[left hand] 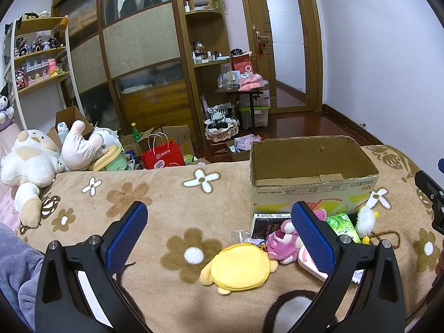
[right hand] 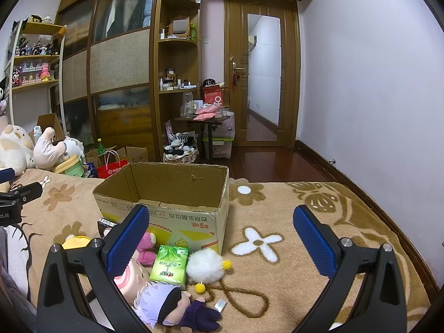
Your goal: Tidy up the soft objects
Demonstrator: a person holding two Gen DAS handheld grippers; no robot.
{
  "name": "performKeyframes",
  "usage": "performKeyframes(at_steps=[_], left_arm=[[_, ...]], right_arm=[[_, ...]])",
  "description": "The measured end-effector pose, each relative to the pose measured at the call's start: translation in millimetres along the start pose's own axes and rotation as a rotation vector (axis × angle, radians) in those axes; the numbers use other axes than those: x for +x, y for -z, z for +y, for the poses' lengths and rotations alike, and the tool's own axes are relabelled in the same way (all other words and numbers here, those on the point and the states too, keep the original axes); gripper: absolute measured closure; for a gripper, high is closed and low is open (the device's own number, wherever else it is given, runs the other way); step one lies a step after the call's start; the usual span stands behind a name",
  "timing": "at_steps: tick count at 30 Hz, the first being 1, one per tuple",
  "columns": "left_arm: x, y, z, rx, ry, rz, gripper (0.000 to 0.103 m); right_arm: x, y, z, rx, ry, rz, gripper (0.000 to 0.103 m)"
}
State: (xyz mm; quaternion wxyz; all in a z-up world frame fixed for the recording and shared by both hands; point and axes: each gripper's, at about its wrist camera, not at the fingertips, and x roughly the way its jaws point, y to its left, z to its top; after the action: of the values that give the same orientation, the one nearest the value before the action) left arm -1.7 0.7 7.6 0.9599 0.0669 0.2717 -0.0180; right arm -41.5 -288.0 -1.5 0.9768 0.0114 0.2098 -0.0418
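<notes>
Left tool (left hand: 219,238): fingers spread wide, nothing between them, hovering over the bed (left hand: 166,194).
Yellow plush (left hand: 240,270): flat, round, pale yellow; near centre of the bed. Probably light and squashy; pinch across the padded body.
Pink plush (left hand: 283,245): magenta, fuzzy, touching the yellow one's right edge. Likely compresses easily; take the torso.
Purple-haired doll (right hand: 177,305): lilac hair, dark band, dark clothes, lying nearest. Head looks the firmest hold.
Tissue pack (right hand: 169,265): green wrapper, just before the box; likely slippery film.
White pompom (right hand: 206,266): fluffy, yellow balls on cords; very light.
Cardboard box (right hand: 177,219): open, far of the pile.
Right tool (right hand: 220,238): wide apart, holding nothing.
</notes>
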Motion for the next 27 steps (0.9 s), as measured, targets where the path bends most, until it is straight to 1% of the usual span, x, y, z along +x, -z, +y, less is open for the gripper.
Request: performKeyframes(at_steps=[26,27], left_arm=[[1.5,2.8,1.2,0.005,-0.002,0.005,0.001],[1.5,2.8,1.2,0.006,-0.009,0.006,0.001]], right_arm=[[0.4,-1.3,0.4,-0.001,0.000,0.002,0.000],[0.7,3.2,1.6,-0.002,0.000,0.003,0.000]])
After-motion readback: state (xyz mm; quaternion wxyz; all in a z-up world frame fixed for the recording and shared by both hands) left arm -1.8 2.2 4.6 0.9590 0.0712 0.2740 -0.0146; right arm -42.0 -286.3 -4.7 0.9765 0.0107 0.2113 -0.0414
